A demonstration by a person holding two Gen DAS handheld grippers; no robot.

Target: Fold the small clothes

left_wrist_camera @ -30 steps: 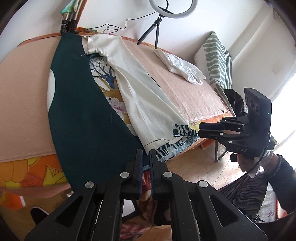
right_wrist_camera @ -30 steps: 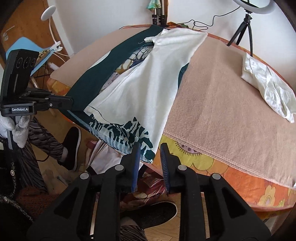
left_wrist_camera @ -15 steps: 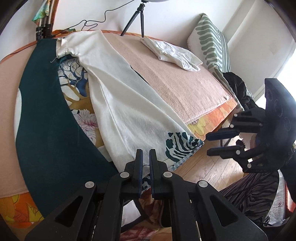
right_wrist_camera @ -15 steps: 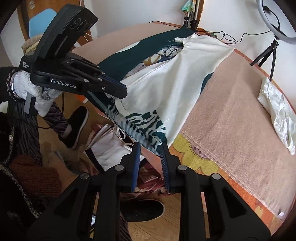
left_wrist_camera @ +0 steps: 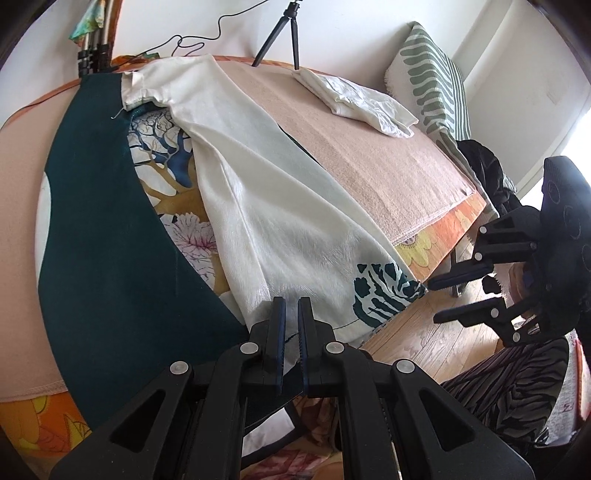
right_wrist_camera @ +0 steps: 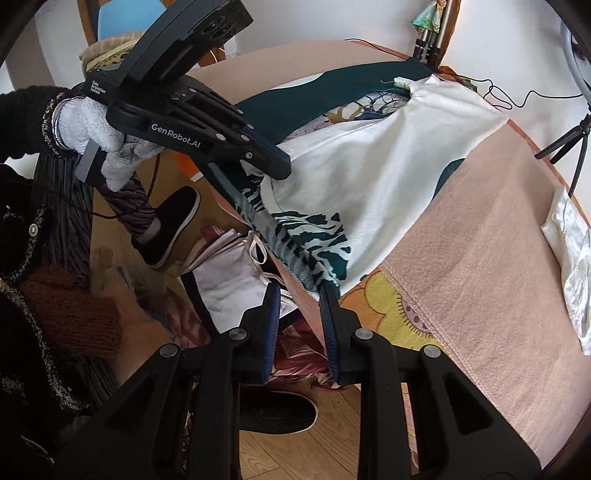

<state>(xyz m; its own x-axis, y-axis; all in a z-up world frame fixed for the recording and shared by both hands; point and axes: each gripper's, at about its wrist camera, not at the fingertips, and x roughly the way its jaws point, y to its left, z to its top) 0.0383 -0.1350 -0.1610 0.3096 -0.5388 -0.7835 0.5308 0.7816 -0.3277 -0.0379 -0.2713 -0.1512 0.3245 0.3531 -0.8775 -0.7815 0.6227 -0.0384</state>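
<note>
Lying lengthwise on the pink blanket point(left_wrist_camera: 388, 158), the printed garment point(left_wrist_camera: 280, 206) has its white lining turned up and its teal-patterned hem point(right_wrist_camera: 314, 251) hanging over the near edge. The left tool point(left_wrist_camera: 290, 314) is nearly closed at that hem; whether cloth is pinched cannot be told. The right tool point(right_wrist_camera: 297, 291), fingers apart, sits just below the hem corner. A folded white garment point(left_wrist_camera: 354, 99) lies farther back, near a tripod point(left_wrist_camera: 284, 33) and a striped cushion point(left_wrist_camera: 432, 74).
</note>
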